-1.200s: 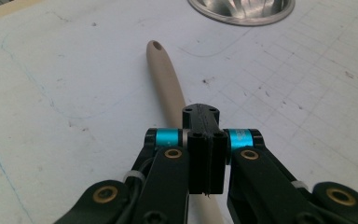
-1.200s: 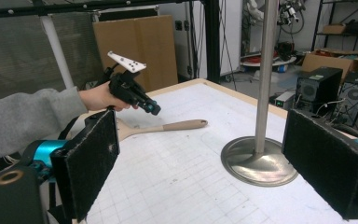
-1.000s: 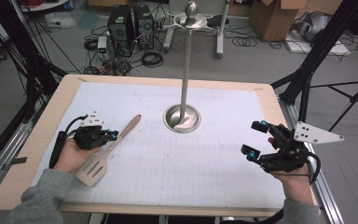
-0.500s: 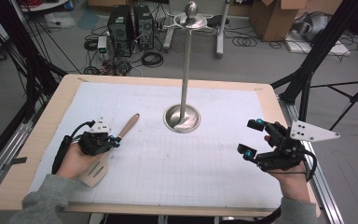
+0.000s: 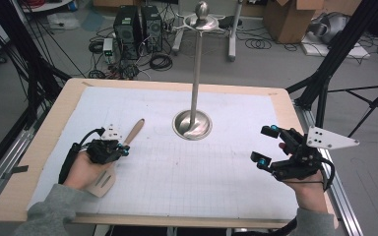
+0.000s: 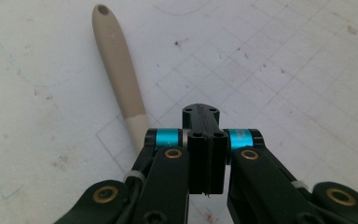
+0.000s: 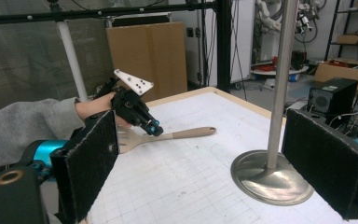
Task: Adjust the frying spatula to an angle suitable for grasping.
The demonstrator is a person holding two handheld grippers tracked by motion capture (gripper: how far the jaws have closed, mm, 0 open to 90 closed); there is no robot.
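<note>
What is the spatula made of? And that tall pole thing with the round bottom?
The spatula looks like plastic or silicone, maybe wood: plain beige, matte, no shine, with a small hanging hole at the handle end. Hard to be sure. The pole stand looks like metal, probably steel: silvery, smooth, and its round base mirrors the light.

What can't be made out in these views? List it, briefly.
- Left gripper view: the spatula blade lies behind the left tool.
- High view: the left hand covers part of that blade.
- Right gripper view: the stand pole is cut by the top edge.
- Whether that tool touches the spatula: unclear.
</note>
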